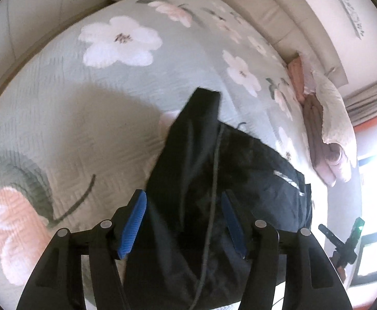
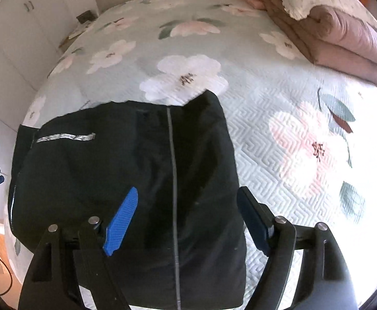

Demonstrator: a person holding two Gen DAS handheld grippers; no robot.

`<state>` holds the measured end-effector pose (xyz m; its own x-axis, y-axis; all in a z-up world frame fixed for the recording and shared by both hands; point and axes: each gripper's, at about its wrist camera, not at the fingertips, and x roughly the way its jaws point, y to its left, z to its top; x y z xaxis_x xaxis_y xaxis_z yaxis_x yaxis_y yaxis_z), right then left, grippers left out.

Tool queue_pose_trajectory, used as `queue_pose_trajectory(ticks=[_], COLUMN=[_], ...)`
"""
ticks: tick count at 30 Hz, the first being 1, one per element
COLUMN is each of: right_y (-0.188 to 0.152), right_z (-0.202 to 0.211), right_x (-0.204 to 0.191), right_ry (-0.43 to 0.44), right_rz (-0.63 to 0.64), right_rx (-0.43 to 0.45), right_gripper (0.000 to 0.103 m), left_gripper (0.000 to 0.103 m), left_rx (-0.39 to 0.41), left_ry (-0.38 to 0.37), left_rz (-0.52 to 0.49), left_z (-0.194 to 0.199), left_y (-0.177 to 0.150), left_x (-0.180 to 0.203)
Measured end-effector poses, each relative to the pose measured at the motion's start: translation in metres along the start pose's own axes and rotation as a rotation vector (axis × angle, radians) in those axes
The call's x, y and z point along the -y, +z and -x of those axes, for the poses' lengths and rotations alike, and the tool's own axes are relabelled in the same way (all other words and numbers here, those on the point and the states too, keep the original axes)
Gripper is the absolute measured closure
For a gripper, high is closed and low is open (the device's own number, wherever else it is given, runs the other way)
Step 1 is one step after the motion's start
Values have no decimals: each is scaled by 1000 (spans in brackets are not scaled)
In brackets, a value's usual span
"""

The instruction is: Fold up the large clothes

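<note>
Black jacket (image 2: 126, 180) on floral bedspread (image 2: 278, 134) — both grippers' jaws spread, grasping nothing.

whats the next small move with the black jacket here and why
Probably lower the left tool and close it on the raised black jacket flap between its open fingers. The right tool is open too, so nothing holds the fabric on the floral bedspread.
</note>
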<state>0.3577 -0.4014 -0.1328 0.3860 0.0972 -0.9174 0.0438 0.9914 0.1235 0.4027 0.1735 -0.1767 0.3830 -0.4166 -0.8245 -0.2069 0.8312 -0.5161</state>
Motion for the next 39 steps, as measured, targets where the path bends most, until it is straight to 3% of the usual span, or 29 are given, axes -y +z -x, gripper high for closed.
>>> queue_pose_trajectory(ticks=[6,9,13,17,21,26,27,28,29,30,31,35,38,39], right_y=[-13,-17,-23,-26,-29,-29,-29,-29,-29,-30,-31,-29,-26,-24], right_z=[-28,-43,-66,-83,-99,-100,-98,-98,-97,-96,-91,-96,-114,-117], right_x=[25,35,43,52,63,56,54,55,55,55,53,52,54,52], right_ry=[42,77,159,229,325,316,328,372,405,412,413,449,534,547], right_rz=[-75,-91,-89,-105,-166,-126,-124,-138,-154,-157,-142,-100,-101,-91], right_rx=[-30,-43,-86,-88,-106,-93,-93,-102,-111,-114,-115,-146,-184,-181], right_gripper=[21,21,18,10,7,5,8,20,26,30,33,29,20,18], left_gripper=[41,41,40,35,33,31,32,34,46,67,68,66,45,45], left_rx=[-133,-132,-149,-164,-148,-151,-151,-143,-134,-133,-136,-173,-230,-230], left_ry=[-93,-75,-126,-240,-247,-288,-284,-263,-253,-275,-292,-310,-365,-393], left_rz=[26,36,35,126,89,105,99,90,69,42,34,26,120,136], left_z=[-44,-62,-81,-92,-94,-99,-99,-97,-94,-91,-88,-92,-112,-115], left_y=[-5,-6,-12,-13,-15,-14,-14,-15,-15,-15,-13,-9,-5,-5], left_x=[-21,-29,-29,-49,-46,-55,-54,-50,-46,-39,-34,-34,-49,-52])
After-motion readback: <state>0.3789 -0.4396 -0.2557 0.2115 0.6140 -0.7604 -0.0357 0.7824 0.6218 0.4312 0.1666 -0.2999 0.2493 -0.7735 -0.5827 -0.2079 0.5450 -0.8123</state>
